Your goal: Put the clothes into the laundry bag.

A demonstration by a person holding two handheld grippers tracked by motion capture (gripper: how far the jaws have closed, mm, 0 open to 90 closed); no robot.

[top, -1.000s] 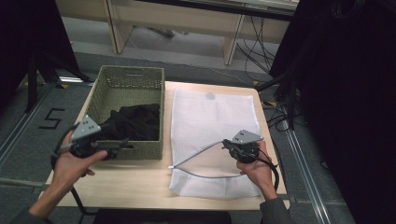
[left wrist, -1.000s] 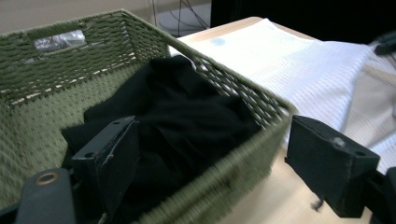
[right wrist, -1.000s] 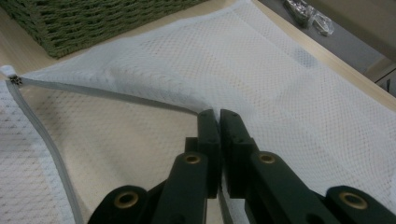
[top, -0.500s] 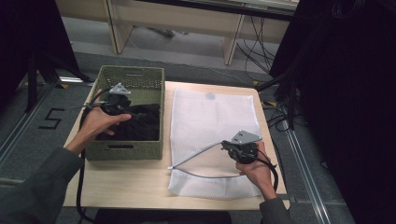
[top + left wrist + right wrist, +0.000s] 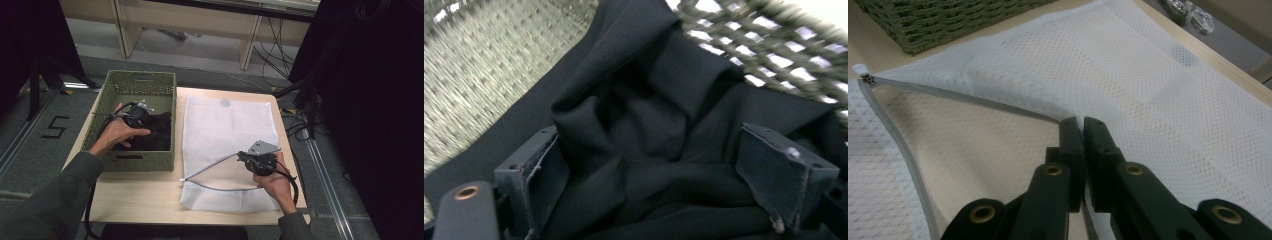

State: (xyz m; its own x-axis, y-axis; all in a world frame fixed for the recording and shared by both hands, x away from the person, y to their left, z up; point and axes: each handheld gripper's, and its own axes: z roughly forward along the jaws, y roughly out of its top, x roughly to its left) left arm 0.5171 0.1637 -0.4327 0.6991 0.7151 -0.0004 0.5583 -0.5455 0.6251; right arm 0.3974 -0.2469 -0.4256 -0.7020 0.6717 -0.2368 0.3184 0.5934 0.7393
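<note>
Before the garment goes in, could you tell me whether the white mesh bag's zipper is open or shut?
Open: the right gripper is shut on the mesh bag's upper zipper edge, lifting it off the lower edge.

The basket (image 5: 140, 161) is olive green, woven in a tight plaited pattern with an open lattice band under its rim. The cloth (image 5: 644, 125) inside it is plain black. The mesh bag (image 5: 227, 135) is white with a fine net pattern of tiny holes and a pale grey zip edge (image 5: 963, 96). The table (image 5: 135, 197) is light wood-coloured. Both grippers have black jaws, the left gripper (image 5: 664, 190) and the right gripper (image 5: 1083, 131), with brass-coloured rivets.
</note>
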